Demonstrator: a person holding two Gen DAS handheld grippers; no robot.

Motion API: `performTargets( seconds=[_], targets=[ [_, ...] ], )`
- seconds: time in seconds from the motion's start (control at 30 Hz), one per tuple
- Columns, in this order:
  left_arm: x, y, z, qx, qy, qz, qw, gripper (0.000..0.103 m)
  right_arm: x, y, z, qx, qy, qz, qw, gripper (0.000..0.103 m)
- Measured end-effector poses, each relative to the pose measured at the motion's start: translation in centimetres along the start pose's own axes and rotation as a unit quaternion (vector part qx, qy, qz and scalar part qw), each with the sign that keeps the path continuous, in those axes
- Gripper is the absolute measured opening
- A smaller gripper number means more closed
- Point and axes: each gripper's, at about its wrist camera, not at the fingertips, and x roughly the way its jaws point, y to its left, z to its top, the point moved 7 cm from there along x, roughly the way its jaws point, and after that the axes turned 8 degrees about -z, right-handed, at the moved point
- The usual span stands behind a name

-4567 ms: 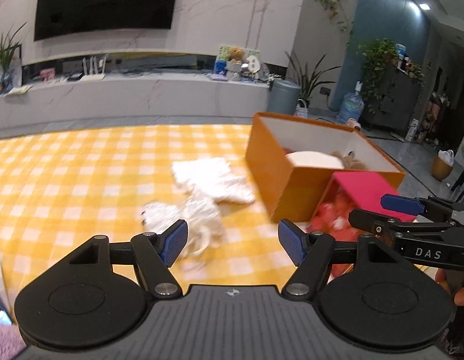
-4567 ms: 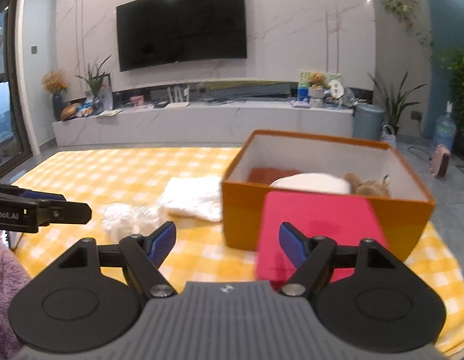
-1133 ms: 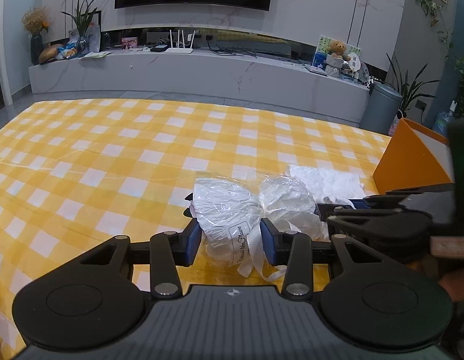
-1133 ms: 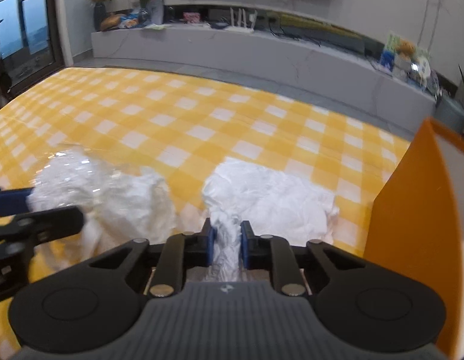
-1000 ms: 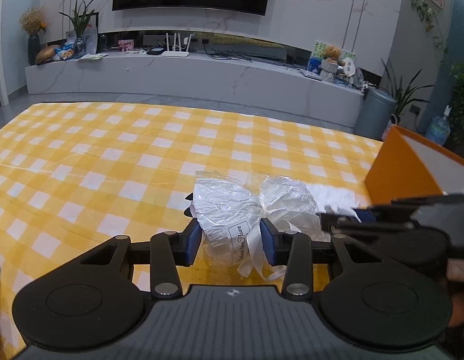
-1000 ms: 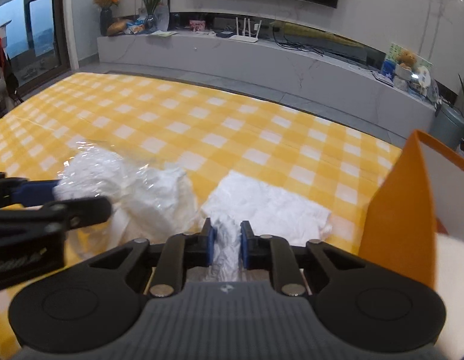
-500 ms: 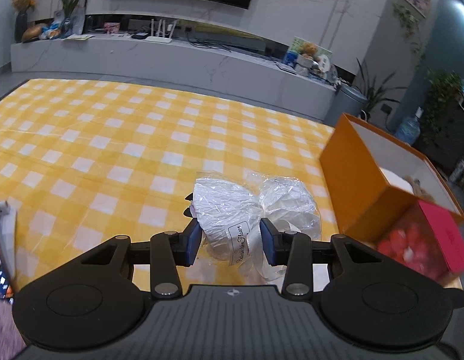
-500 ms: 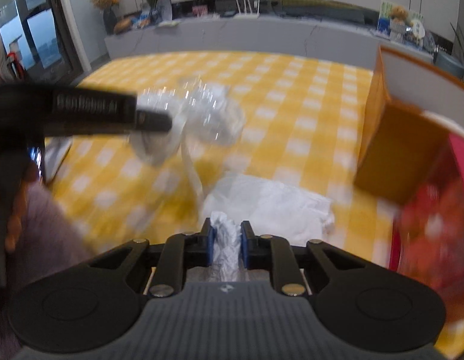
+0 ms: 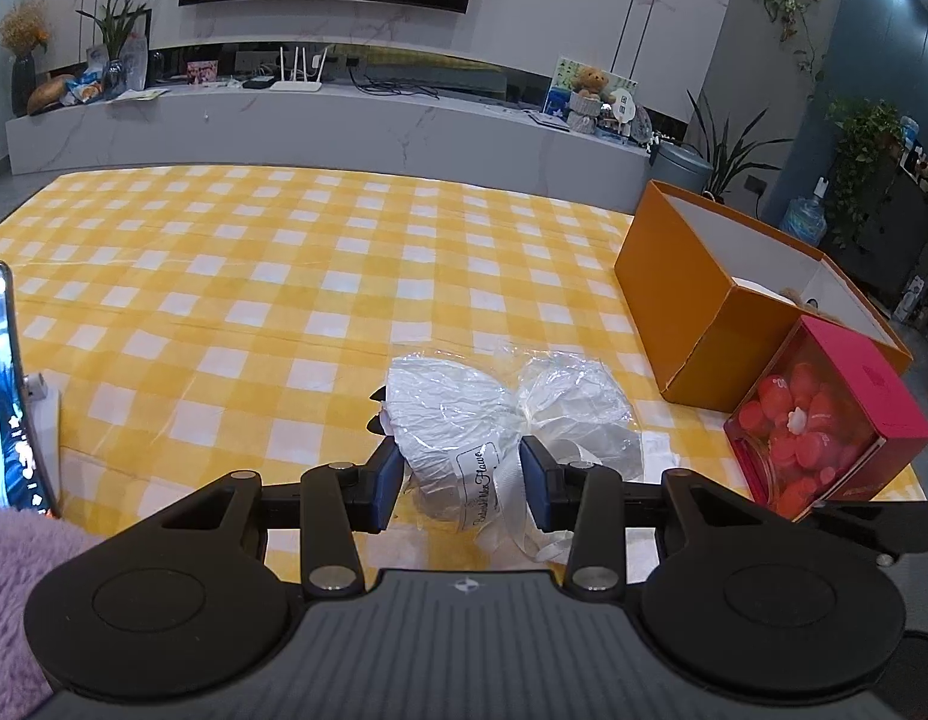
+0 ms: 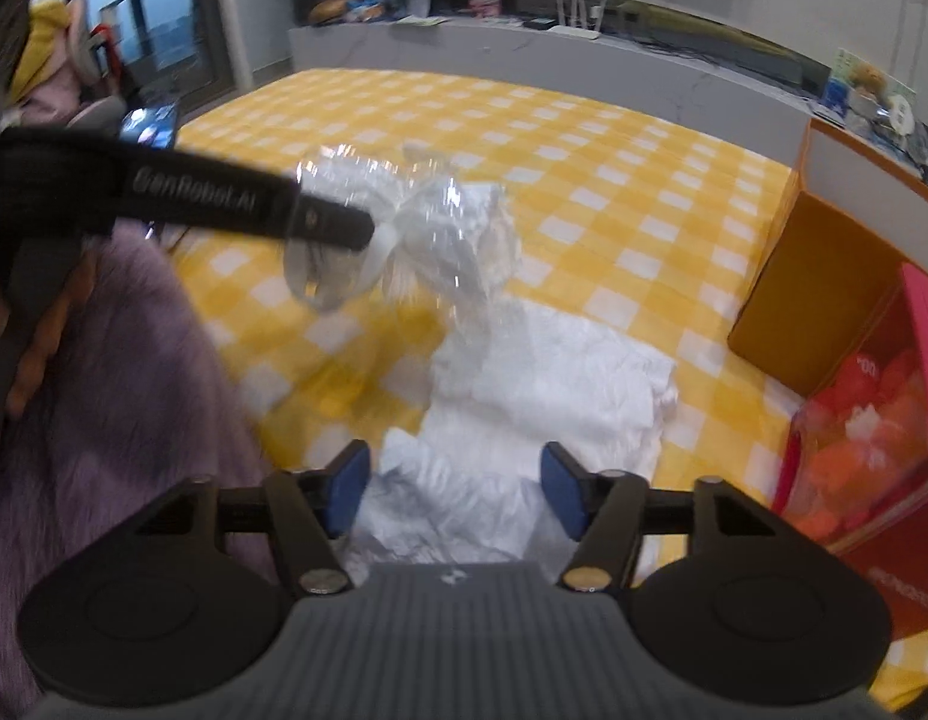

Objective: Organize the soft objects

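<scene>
Two grippers over a yellow-and-white checked tablecloth (image 9: pixel 284 276), one loaded, one spread.

Largest on the cloth is the orange open-topped box (image 9: pixel 691 300) at its right edge, a red gift box (image 9: pixel 835 426) with a clear window touching its near corner. A crumpled white cloth (image 10: pixel 547 384) lies flat near the front edge, just left of both boxes. The right gripper (image 10: pixel 455 489) hangs above that cloth, its jaws spread wide and holding nothing. The left gripper (image 9: pixel 461 483) is clenched on a white bundle wrapped in clear plastic (image 9: pixel 505 414), ribbon-tied and tagged, lifted clear of the tablecloth. A phone (image 9: pixel 2 390) stands at the left edge.
</scene>
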Motion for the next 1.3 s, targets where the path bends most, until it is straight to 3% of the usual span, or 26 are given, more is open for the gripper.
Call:
performTargets(
  seconds=[0.13, 0.3, 0.5, 0.53, 0.63, 0.67, 0.83, 0.97, 1.13, 1.3],
  targets=[
    [-0.4, -0.1, -0.2, 0.002, -0.003, -0.002, 1.0000, 0.047, -0.7, -0.3, -1.1, -0.020, 0.000, -0.008, 1.000, 0.076],
    [-0.6, 0.0, -0.3, 0.000, -0.005, -0.004, 1.0000, 0.047, -1.4, -0.1, -2.0, -0.080, 0.006, -0.001, 0.997, 0.076],
    [-0.7, 0.0, -0.3, 0.000, -0.003, -0.004, 1.0000, 0.047, 0.9, -0.8, -2.0, -0.163, 0.008, -0.024, 0.986, 0.076],
    [-0.7, 0.0, -0.3, -0.002, -0.003, -0.005, 1.0000, 0.047, 1.4, -1.0, -2.0, -0.165, 0.015, -0.018, 0.986, 0.073],
    [-0.9, 0.2, -0.1, -0.011, -0.010, -0.005, 0.9999, 0.047, 2.0, -1.5, -2.0, -0.154, 0.037, 0.000, 0.987, 0.029],
    [-1.1, 0.2, -0.1, -0.013, -0.013, -0.003, 0.9998, 0.047, 1.8, -1.7, -1.8, -0.149, 0.034, -0.004, 0.988, 0.026],
    [-1.5, 0.7, 0.6, -0.018, -0.036, 0.025, 0.9989, 0.047, -0.5, -2.3, 0.3, -0.139, 0.019, -0.014, 0.990, 0.023],
    [-1.5, 1.1, 1.0, -0.029, -0.035, 0.024, 0.9987, 0.047, -0.6, -2.2, 3.1, -0.166, 0.015, -0.020, 0.986, 0.024],
    [-1.7, 1.7, 1.5, -0.026, -0.031, 0.039, 0.9984, 0.047, 2.2, -1.0, 6.1, -0.260, 0.007, -0.029, 0.965, 0.024],
    [-1.5, 2.7, 2.0, -0.027, -0.025, 0.049, 0.9981, 0.047, 6.3, -0.9, 8.2, -0.228, 0.012, 0.004, 0.974, 0.025]
  ],
)
